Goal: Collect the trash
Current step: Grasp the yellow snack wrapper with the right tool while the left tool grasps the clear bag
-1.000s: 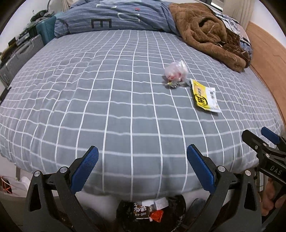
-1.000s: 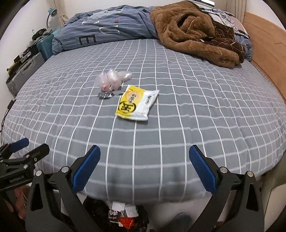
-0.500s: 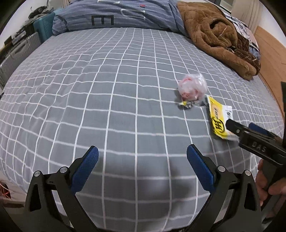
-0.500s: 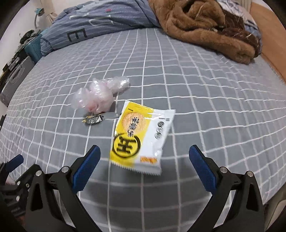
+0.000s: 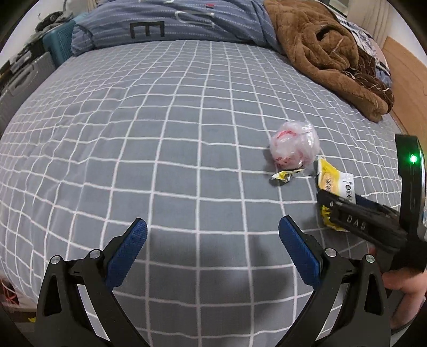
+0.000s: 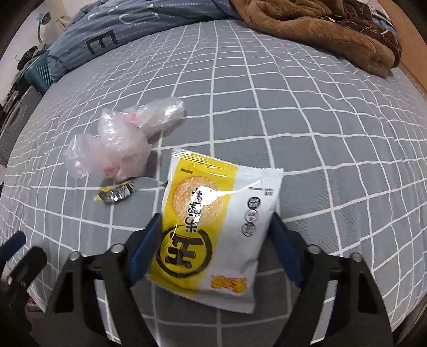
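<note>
Right gripper (image 6: 216, 240) closing around yellow snack packet (image 6: 213, 227) lying on grey checked bed (image 6: 307, 120), pads not visibly pressing yet. Crumpled plastic bag (image 6: 120, 144) at ten o'clock beside packet. Left gripper (image 5: 212, 243) spread wide, empty.

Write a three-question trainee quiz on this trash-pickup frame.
1. True or false: the yellow-and-white snack packet lies between the right gripper's closing jaws.
2. Which piece lies nearest the crumpled clear plastic bag? A) small foil wrapper B) brown blanket C) striped duvet
3. Fill in: the left gripper hovers open over the grey ____ bedsheet.

Key: 1 true; 2 A; 3 checked.
</note>
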